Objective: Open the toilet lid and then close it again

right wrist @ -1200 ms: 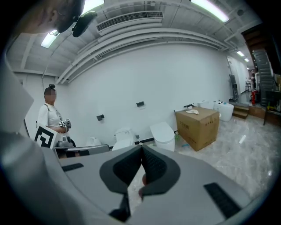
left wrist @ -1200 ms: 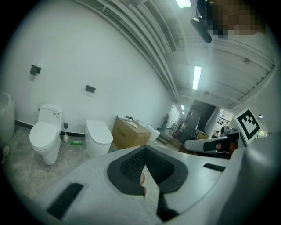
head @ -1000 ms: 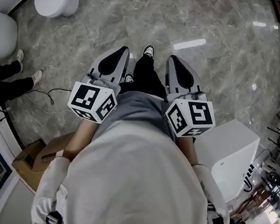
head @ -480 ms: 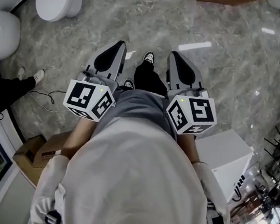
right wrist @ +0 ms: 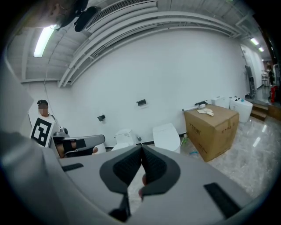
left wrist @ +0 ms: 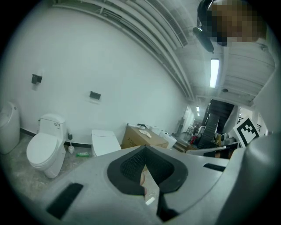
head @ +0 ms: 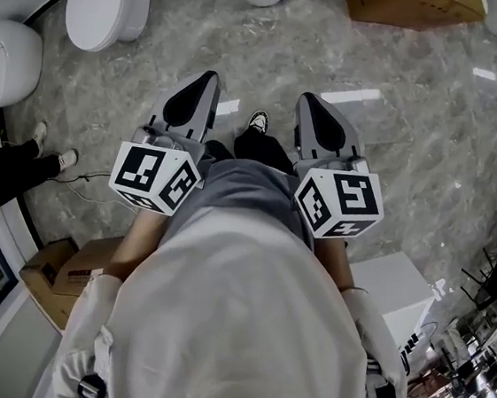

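While left gripper (head: 211, 76) and right gripper (head: 306, 97) jaws sit together, toilet (head: 97, 5) stands well ahead-left of them, cardboard box (head: 413, 5) ahead-right.

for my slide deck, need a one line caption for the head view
Person on a marble floor, left tool and right tool both shut and empty, closed-lid toilet ahead.

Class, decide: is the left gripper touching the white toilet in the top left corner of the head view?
Apart. The head view shows bare marble floor between the left gripper and the toilet.
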